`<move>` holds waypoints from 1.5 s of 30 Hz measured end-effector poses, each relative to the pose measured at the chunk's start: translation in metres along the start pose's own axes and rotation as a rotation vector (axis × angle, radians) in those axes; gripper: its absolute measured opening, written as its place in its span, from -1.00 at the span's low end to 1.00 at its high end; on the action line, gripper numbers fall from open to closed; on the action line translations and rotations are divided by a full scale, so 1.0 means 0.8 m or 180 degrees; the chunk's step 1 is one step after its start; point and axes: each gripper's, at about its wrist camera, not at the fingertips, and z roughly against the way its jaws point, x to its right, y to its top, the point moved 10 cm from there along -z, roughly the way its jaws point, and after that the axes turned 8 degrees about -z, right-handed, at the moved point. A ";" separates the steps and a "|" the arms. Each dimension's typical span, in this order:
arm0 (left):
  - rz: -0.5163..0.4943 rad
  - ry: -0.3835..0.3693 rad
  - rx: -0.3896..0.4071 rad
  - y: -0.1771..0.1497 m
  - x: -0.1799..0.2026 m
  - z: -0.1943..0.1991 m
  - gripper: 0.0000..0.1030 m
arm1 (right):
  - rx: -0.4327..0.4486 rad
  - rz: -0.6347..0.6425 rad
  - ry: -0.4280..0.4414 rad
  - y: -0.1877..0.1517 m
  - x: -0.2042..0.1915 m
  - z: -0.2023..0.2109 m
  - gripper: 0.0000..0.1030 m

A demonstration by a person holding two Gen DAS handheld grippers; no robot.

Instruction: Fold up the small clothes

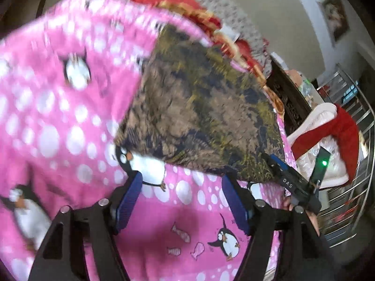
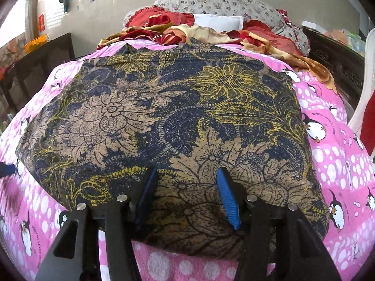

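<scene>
A small garment (image 2: 164, 121) in a navy, tan and yellow flower print lies spread flat on the pink penguin bedsheet (image 2: 339, 164). My right gripper (image 2: 187, 173) hovers over the garment's near hem, its blue pads (image 2: 226, 194) apart, with the cloth lying flat under them and not pinched. In the blurred left wrist view, my left gripper (image 1: 181, 180) stands open over bare pink sheet (image 1: 178, 222), just short of the garment's near corner (image 1: 211, 117). Nothing is between its pads (image 1: 131, 199). The black body of the right tool (image 1: 293, 185) shows at that corner's right side.
Crumpled red and gold cloths (image 2: 187, 32) and a floral pillow (image 2: 222, 2) lie at the bed's far end. Dark carved wood (image 2: 335, 63) borders the bed's right side. A white chair with a red cloth (image 1: 332, 135) and a metal railing (image 1: 356, 187) stand beyond.
</scene>
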 end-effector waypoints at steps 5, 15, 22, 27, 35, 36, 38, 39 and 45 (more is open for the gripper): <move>0.0354 -0.0197 0.0137 0.030 -0.009 -0.010 0.40 | 0.0003 0.0004 -0.0005 0.000 0.001 0.001 -0.24; 0.0714 -0.0409 0.0216 0.058 -0.023 -0.018 0.15 | 0.0001 -0.0005 0.0007 0.000 0.001 0.001 -0.24; 0.1094 -0.0458 0.0397 0.084 -0.053 -0.017 0.13 | 0.0001 -0.0014 0.0017 0.000 0.000 0.001 -0.24; 0.0971 -0.0775 0.0093 0.073 -0.029 -0.032 0.28 | -0.0002 -0.0024 0.0029 0.000 0.001 0.001 -0.23; 0.1116 -0.0755 0.0027 0.093 -0.043 -0.045 0.14 | -0.0004 -0.0030 0.0036 0.000 0.001 0.001 -0.23; 0.1099 -0.0698 0.0004 0.091 -0.044 -0.047 -0.01 | -0.0003 -0.0029 0.0035 0.000 0.001 0.001 -0.23; 0.0914 -0.0467 -0.0058 0.082 -0.046 -0.050 -0.40 | -0.0005 -0.0035 0.0042 0.000 0.001 0.001 -0.23; 0.0897 -0.0401 -0.0088 0.079 -0.048 -0.053 -0.57 | -0.0004 -0.0038 0.0045 0.000 0.001 0.001 -0.23; 0.0823 -0.0185 0.0028 0.072 -0.044 -0.036 -0.80 | -0.0016 -0.0062 0.0083 0.001 0.001 0.000 -0.22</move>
